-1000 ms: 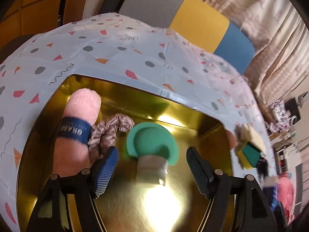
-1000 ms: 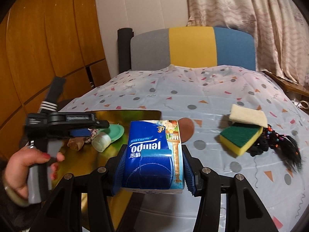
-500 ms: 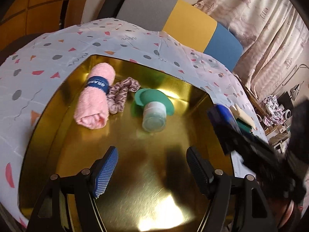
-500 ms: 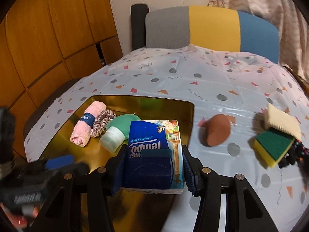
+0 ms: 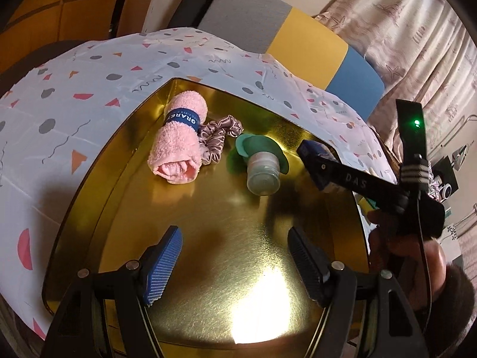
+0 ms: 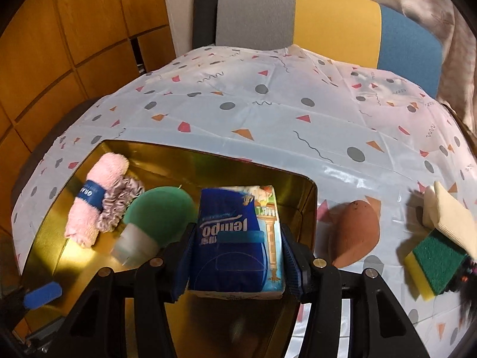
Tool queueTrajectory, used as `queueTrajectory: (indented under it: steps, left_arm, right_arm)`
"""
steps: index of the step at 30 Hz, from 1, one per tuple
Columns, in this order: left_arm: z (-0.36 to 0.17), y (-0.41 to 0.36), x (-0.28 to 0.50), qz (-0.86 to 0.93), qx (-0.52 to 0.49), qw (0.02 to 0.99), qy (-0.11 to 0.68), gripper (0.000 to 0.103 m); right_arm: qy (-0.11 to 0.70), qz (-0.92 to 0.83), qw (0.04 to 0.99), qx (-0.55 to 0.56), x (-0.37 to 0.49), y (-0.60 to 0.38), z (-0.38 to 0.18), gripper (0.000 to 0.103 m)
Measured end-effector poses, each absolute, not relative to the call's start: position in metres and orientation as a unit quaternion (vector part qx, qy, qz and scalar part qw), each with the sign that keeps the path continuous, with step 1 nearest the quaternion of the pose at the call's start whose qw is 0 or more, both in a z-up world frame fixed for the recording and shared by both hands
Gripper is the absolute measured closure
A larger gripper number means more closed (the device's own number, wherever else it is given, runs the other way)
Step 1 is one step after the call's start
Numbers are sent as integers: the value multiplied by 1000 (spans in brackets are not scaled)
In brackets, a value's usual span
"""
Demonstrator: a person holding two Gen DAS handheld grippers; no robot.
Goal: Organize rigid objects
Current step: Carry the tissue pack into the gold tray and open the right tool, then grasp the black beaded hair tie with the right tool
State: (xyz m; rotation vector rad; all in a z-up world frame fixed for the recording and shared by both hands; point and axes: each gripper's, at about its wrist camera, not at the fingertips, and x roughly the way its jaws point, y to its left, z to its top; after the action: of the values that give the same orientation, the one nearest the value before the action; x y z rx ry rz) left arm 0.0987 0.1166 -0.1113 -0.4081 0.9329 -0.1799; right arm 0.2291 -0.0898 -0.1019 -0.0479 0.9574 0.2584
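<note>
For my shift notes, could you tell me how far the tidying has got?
Done: the pink towel, scrunchie and green bottle lie in the gold tray. In hand: the right hand-held gripper, jaws opening, has the tissue pack above it. Left: the brown sponge and scouring pad.

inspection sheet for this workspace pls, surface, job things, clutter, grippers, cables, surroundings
surface: table under a patterned cloth; gold tray on it.
job's things: tissue pack between the right gripper's pads over the tray; green bottle lying in the tray; brown egg-shaped object on the cloth.
clutter: pink towel roll and scrunchie in the tray; sponge, cream cloth, dark hair piece at the right edge.
grippers: left gripper open, empty; right gripper jaws opening around the pack.
cables: nothing seen.
surroundings: tricolour chair, wood panels, curtain.
</note>
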Motion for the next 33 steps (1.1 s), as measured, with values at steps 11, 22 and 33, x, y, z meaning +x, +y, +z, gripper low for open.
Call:
queueTrajectory:
  steps: [11,22,33]
  left_arm:
    - [-105,107,94,-97,-190,872,440,29]
    - [-98,79,86,-120,-169,873,442,29]
    - [-92,16,77,-176,-114,865,456,29]
  right_arm:
    - [440,128,889,6,220,-100,-93,41]
    - [390,102,914,40,170,-150,-70,38]
    - [420,40,904,70,126,-236,-109,38]
